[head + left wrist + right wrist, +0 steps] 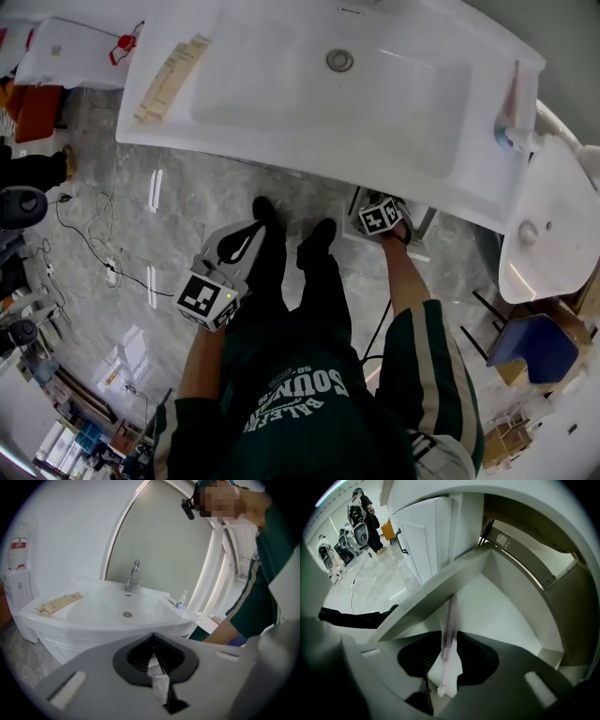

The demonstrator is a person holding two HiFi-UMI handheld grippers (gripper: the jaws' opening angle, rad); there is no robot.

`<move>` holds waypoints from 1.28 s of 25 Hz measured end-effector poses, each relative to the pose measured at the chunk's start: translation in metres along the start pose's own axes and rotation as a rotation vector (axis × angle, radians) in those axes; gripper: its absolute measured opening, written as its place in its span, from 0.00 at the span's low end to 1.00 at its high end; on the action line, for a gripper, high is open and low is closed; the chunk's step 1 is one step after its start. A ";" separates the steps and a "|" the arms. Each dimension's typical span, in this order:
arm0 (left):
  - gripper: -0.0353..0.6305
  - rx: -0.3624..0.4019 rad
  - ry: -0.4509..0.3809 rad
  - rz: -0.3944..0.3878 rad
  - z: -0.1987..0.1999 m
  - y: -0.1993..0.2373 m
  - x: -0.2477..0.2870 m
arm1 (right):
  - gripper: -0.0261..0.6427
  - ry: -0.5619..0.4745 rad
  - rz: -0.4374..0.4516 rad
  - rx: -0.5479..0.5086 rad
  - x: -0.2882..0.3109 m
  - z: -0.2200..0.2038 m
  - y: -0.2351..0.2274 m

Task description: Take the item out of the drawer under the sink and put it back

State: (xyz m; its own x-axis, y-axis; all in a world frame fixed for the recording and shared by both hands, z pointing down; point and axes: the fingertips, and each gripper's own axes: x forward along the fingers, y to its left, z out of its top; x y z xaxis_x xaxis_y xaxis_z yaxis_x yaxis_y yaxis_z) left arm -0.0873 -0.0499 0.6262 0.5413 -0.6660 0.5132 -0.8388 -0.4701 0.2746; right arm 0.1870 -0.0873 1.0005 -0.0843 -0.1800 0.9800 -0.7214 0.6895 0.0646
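Observation:
The open white drawer (pixel 501 606) under the sink (pixel 281 94) fills the right gripper view, its front wall (pixel 426 597) running diagonally. My right gripper (pixel 449 637) is over it, shut on a slim pink stick-like item (pixel 450 620) with a white end that points into the drawer. From the head view, the right gripper (pixel 382 217) reaches under the sink's front edge. My left gripper (pixel 251 230) hangs over the floor by the person's legs, apart from the drawer. In its own view the left gripper (pixel 153 637) is shut on nothing and faces the sink (pixel 108 611).
Beige packets (pixel 173 75) lie on the sink's left rim; a small bottle (pixel 511 94) stands at its right. A white toilet (pixel 553 225) and a blue chair (pixel 534 347) are on the right. Cables (pixel 94 234) trail over the marble floor. A white cabinet (pixel 417 541) stands beside the drawer.

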 end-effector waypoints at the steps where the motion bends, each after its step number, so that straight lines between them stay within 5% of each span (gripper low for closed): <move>1: 0.13 0.000 0.001 0.003 0.000 0.002 0.000 | 0.19 0.008 -0.003 -0.002 0.001 -0.001 0.000; 7: 0.13 -0.004 0.001 -0.001 0.003 0.004 -0.001 | 0.12 0.039 -0.019 0.027 -0.002 -0.003 -0.004; 21: 0.13 0.035 -0.057 -0.045 0.045 -0.001 -0.003 | 0.12 -0.008 -0.050 0.002 -0.081 0.000 -0.009; 32: 0.13 0.071 -0.121 -0.091 0.077 -0.008 -0.022 | 0.12 -0.202 -0.053 0.045 -0.184 0.028 0.026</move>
State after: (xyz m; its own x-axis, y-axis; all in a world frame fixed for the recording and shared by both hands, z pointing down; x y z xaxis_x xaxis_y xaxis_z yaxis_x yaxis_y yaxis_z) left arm -0.0879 -0.0764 0.5498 0.6213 -0.6821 0.3857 -0.7823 -0.5681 0.2554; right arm 0.1647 -0.0562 0.8171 -0.1786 -0.3554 0.9175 -0.7578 0.6445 0.1021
